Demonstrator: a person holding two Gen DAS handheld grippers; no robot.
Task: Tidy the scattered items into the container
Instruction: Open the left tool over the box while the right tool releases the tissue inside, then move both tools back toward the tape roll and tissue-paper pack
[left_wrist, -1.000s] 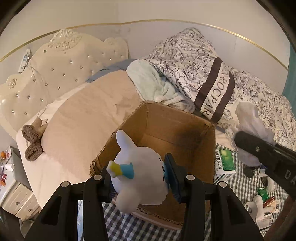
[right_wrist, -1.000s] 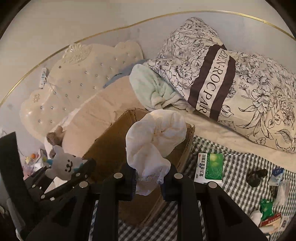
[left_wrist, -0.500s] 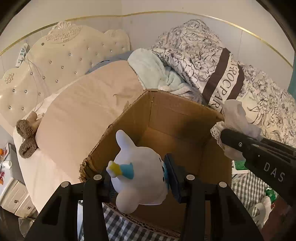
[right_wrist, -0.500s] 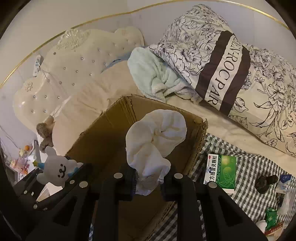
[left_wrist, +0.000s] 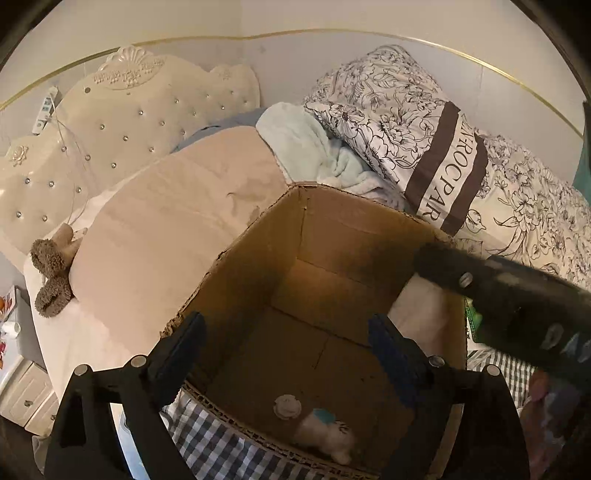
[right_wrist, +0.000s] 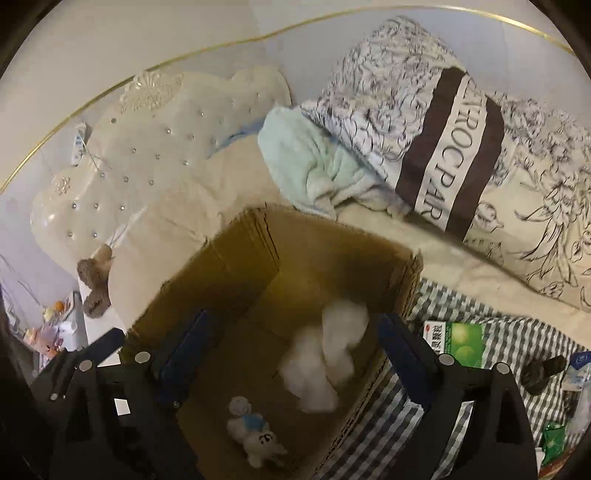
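An open cardboard box (left_wrist: 332, 229) (right_wrist: 314, 229) stands on the bed. A small white plush toy (left_wrist: 328, 435) (right_wrist: 255, 432) lies on the box floor near the front wall. A white cloth (right_wrist: 332, 350) (left_wrist: 421, 314) is blurred inside the box by its right wall. My left gripper (left_wrist: 288, 354) is open and empty above the box's front edge. My right gripper (right_wrist: 291, 354) is open and empty above the box; it shows as a dark arm in the left wrist view (left_wrist: 517, 306).
A green medicine box (right_wrist: 458, 341), a dark bottle (right_wrist: 543, 371) and small packets (right_wrist: 554, 439) lie on the checked cloth (right_wrist: 480, 369) right of the box. A patterned pillow (left_wrist: 424, 140), a mint towel (left_wrist: 314, 151) and a beige pillow (left_wrist: 177, 229) lie behind. A brown plush (left_wrist: 51, 273) lies left.
Both grippers opened over the box. The plush toy dropped from the left gripper onto the box floor, and the white cloth fell from the right gripper into the box.
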